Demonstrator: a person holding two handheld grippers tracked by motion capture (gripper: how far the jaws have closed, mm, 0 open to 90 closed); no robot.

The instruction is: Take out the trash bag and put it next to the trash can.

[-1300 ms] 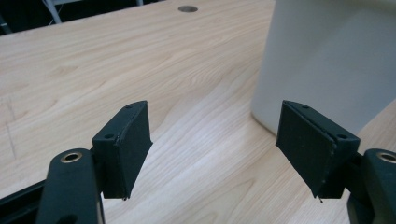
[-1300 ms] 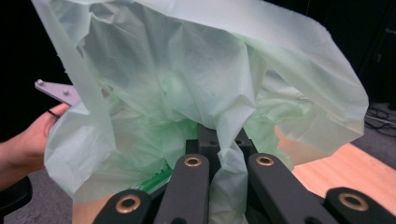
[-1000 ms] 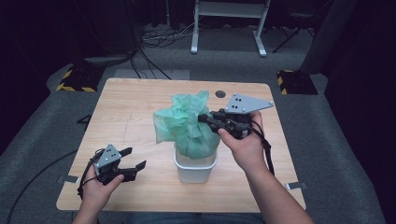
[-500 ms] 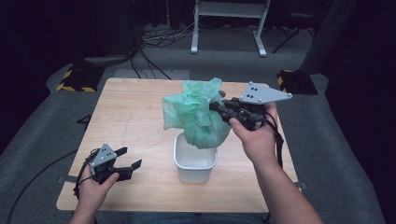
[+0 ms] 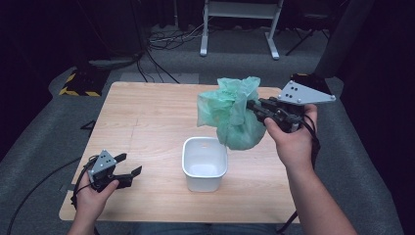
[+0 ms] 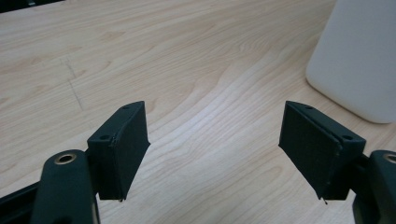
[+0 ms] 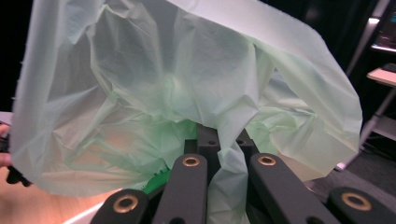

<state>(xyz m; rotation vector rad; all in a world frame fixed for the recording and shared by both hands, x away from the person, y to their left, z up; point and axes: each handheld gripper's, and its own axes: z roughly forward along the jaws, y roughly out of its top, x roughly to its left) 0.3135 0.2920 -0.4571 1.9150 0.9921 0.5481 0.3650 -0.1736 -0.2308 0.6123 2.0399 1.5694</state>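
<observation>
A light green plastic bag [image 5: 232,115] hangs in the air above the table, bulging at its bottom. My right gripper [image 5: 254,108] is shut on the bag's gathered neck, up and to the right of a white plastic bin [image 5: 204,163]. In the right gripper view the thin green film [image 7: 187,93] billows over the pinched jaws of my right gripper [image 7: 224,142]. The bin stands upright on the wooden table [image 5: 147,117] with nothing in it. My left gripper [image 5: 131,171] rests open near the front left corner, jaws pointing at the bin. In the left gripper view its pads [image 6: 123,147] stand wide apart over bare wood.
The white bin's wall [image 6: 359,60] rises at the right of the left gripper view. A white metal stand [image 5: 240,27], cables and a yellow-black striped block [image 5: 78,83] lie on the dark floor beyond the table.
My right gripper has lifted the green bag out of the white bin and carried it up and to the right. The bin now stands without the bag. The left gripper has barely moved.
</observation>
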